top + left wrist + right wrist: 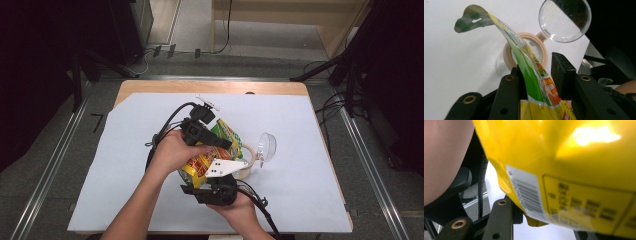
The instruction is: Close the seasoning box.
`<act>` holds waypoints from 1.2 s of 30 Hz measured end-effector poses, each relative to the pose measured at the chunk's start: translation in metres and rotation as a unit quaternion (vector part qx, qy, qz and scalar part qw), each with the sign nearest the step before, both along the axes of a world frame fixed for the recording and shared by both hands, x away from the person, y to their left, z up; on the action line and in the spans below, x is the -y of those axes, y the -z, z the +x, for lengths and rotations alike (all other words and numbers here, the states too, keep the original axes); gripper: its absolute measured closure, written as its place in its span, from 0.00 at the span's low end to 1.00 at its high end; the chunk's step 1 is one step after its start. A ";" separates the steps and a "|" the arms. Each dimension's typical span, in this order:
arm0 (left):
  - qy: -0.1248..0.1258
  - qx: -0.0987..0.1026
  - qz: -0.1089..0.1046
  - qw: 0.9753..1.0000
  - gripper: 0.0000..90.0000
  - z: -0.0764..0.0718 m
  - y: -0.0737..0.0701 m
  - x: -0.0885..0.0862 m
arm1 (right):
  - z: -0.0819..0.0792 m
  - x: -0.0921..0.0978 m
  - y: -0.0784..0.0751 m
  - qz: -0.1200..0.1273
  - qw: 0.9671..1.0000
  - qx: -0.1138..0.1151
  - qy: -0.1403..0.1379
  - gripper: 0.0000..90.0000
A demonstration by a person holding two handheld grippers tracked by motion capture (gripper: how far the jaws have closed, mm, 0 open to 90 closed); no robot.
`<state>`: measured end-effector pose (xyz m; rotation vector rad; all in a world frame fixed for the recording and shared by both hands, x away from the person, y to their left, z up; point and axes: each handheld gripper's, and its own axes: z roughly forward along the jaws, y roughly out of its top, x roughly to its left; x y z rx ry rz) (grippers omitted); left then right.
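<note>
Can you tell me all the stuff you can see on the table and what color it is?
snack bag: one, yellow, green and orange, held up over the middle of the table between both grippers
jar: one, clear with a beige rim, on the sheet behind the bag
lid: one, clear and round, hinged open beside the jar
sheet: one, white, covering the table
table: one, light wood
left gripper: one, black, around the bag's top
right gripper: one, black, at the bag's bottom
hands: two, holding the grippers

Bag (534, 75) yellow, green, orange (barcode panel white); jar (507, 53) clear with beige rim; black fingers (509, 92); worktop (300, 150) white.
</note>
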<state>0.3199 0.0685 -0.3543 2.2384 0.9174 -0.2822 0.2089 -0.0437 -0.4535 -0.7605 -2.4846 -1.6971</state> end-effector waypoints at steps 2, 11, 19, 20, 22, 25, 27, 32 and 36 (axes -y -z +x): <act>-0.004 0.001 0.004 1.000 0.79 0.000 -0.001 0.000 | 0.000 0.000 0.000 0.002 1.000 0.001 -0.004 0.71; 0.002 0.011 0.023 1.000 0.93 -0.003 -0.004 0.002 | -0.003 -0.006 0.001 -0.028 0.999 0.034 -0.023 0.69; -0.001 0.013 0.012 1.000 0.88 -0.002 -0.006 0.001 | -0.002 -0.008 -0.002 -0.029 0.999 0.027 -0.017 0.74; -0.001 0.008 0.006 1.000 0.86 -0.001 -0.006 0.000 | -0.002 -0.009 -0.002 -0.026 0.999 0.028 -0.015 0.74; -0.001 0.004 0.002 1.000 0.85 0.001 -0.006 -0.001 | -0.001 -0.009 -0.003 -0.023 0.999 0.023 -0.015 0.73; 0.003 0.000 0.004 1.000 0.85 0.004 -0.006 0.000 | 0.002 -0.008 -0.006 -0.017 1.000 0.015 -0.017 0.73; 0.003 -0.009 0.006 1.000 0.85 0.007 -0.006 0.001 | 0.005 -0.008 -0.008 -0.024 0.999 0.014 -0.021 0.73; 0.001 -0.019 0.004 1.000 0.88 0.016 -0.014 0.005 | 0.012 -0.004 -0.015 -0.018 0.999 0.017 -0.023 0.72; 0.007 -0.014 0.012 1.000 0.88 0.013 -0.015 0.009 | 0.011 -0.001 -0.015 -0.012 0.999 0.035 -0.029 0.69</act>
